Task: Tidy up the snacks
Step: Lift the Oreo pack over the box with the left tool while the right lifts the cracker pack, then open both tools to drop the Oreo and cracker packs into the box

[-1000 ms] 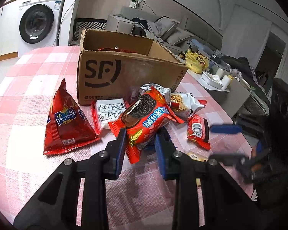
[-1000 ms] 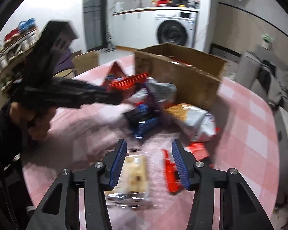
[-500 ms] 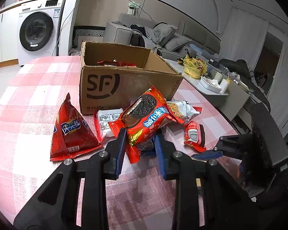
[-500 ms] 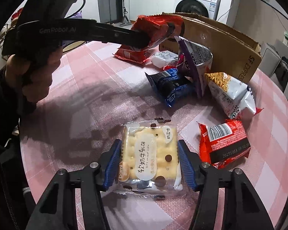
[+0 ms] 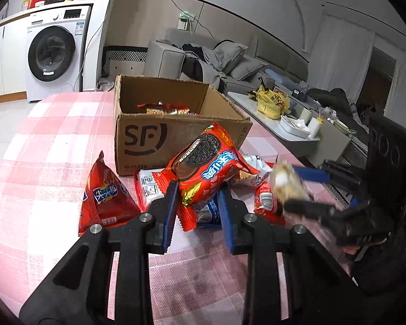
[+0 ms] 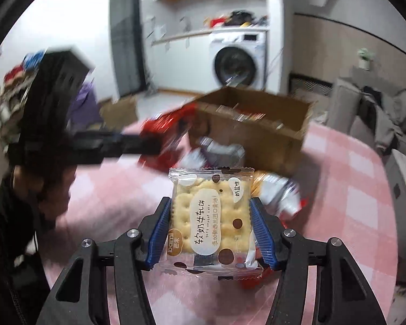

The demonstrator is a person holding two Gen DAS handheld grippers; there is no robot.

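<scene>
meanwhile the left claw (image 5: 197, 203) pinched a red cookie packet (image 5: 203, 168), raised off the pink checked surface (image 5: 40, 140) just in front of the cardboard box (image 5: 173, 124). the right claw (image 6: 211, 230), whose jaws had just been widening, gripped a clear cracker packet (image 6: 211, 216) by its side edges, lifted on the near side of the box. a red triangular bag (image 5: 105, 197) and other loose snacks lay at the box's front wall.

Red cookie packet (image 5: 205, 173), brown box (image 5: 176, 135), pink-and-white checked tablecloth (image 5: 46, 140).
</scene>
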